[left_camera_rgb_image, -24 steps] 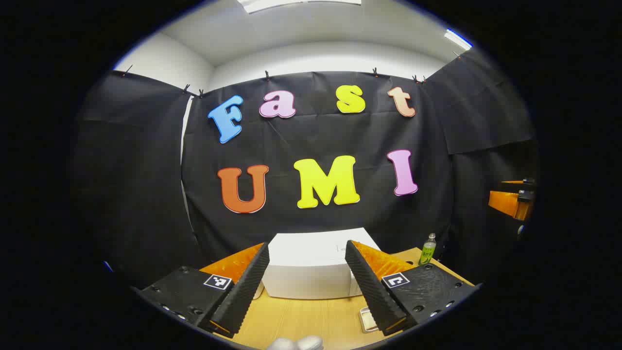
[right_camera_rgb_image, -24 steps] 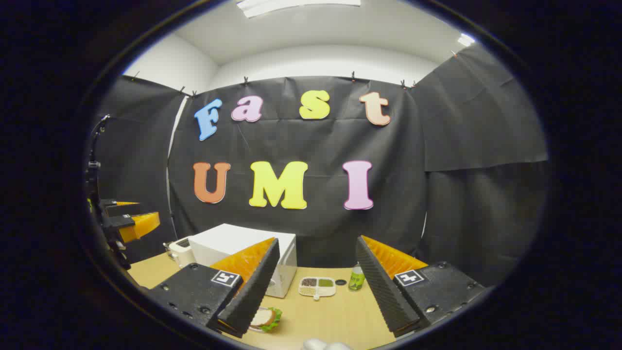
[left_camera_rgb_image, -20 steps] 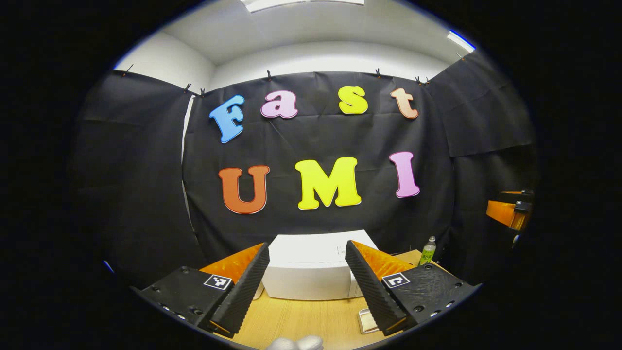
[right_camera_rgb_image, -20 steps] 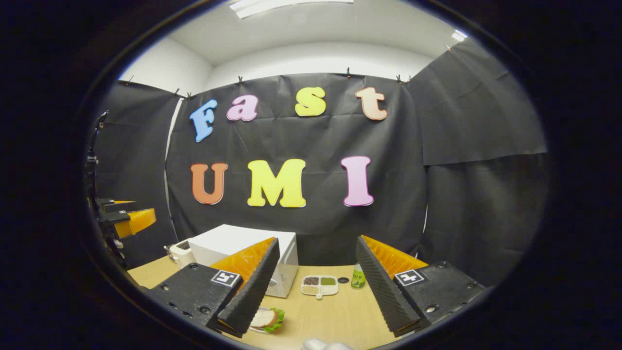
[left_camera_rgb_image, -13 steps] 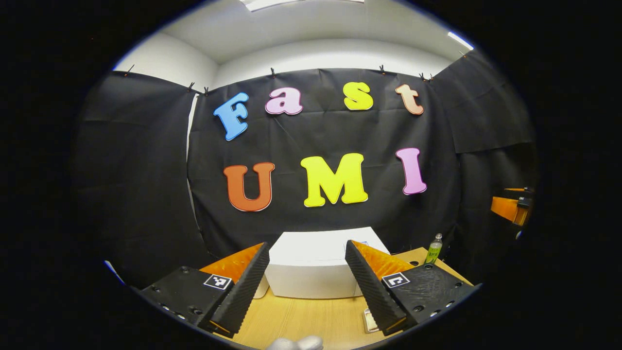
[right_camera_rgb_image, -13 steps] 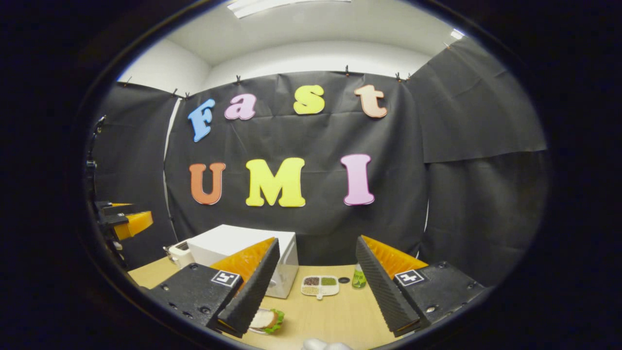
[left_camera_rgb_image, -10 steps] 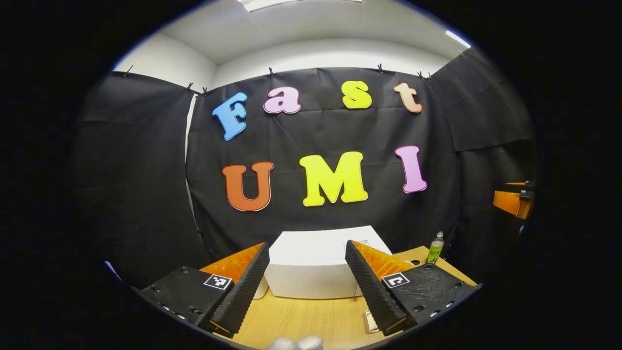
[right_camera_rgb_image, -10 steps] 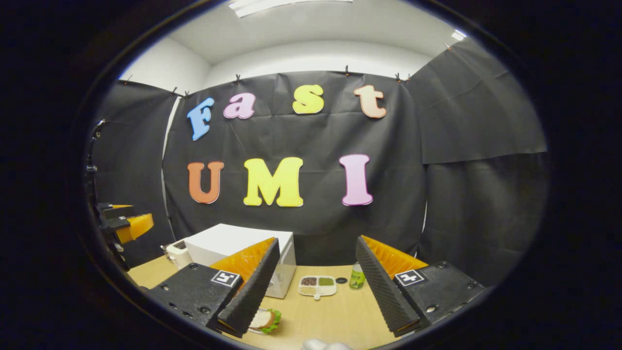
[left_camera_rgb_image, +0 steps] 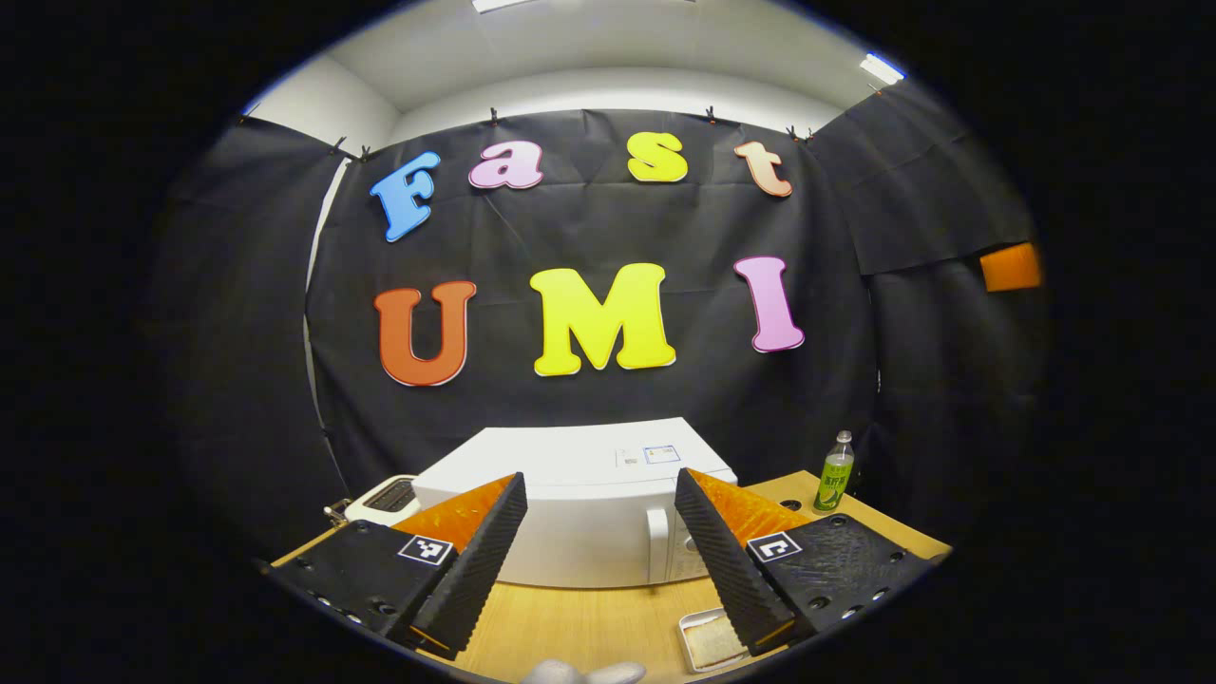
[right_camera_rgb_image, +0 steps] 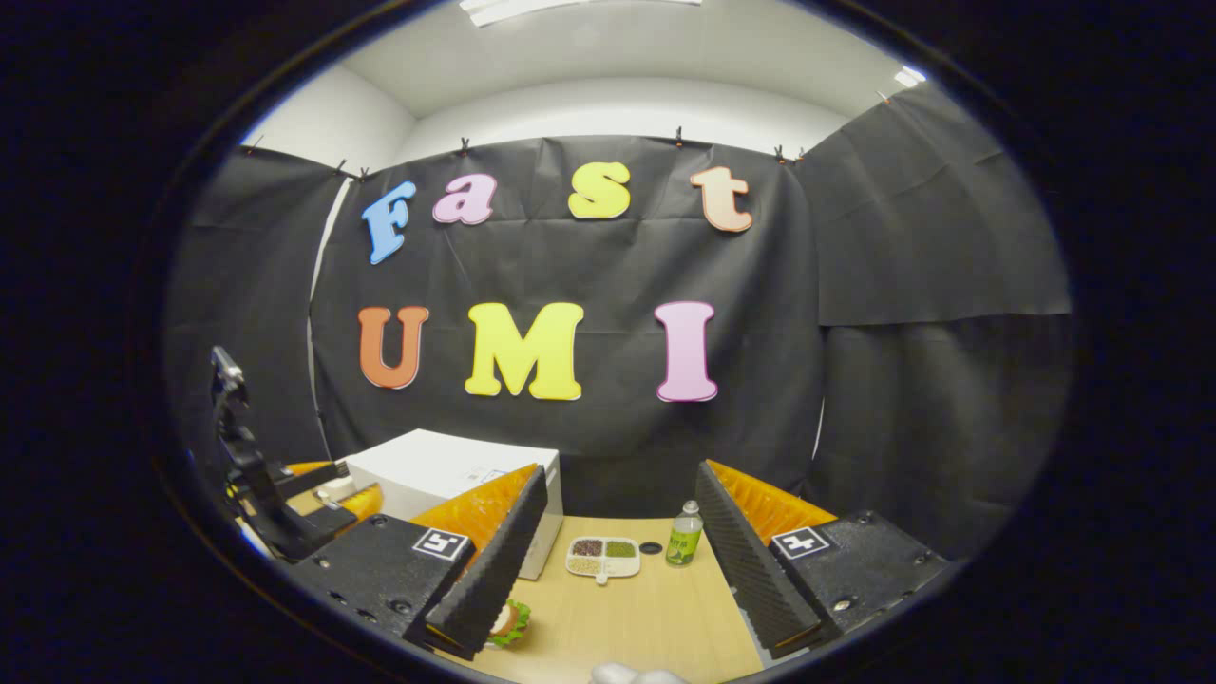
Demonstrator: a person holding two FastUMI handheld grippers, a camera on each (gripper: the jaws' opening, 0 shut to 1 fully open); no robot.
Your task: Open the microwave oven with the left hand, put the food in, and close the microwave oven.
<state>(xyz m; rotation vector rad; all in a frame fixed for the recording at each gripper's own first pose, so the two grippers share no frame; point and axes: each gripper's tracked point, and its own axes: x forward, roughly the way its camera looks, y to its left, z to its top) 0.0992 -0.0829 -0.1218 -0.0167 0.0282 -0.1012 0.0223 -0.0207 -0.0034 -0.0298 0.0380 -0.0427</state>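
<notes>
On the table [left_camera_rgb_image: 579, 622] you have one closed microwave [left_camera_rgb_image: 579, 532] at 12 o'clock of your left gripper [left_camera_rgb_image: 600, 560], one sandwich [right_camera_rgb_image: 508, 622] at 7 o'clock of your right gripper [right_camera_rgb_image: 617, 570], one bottle [right_camera_rgb_image: 682, 537], both grippers gaping, empty.

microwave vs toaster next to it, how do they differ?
The microwave is a large closed box with a front door and handle; the toaster at its left is much smaller and lower. The microwave's top is flat and solid, while the toaster's top has a dark slot. Both are white and stand on the wooden table.
</notes>
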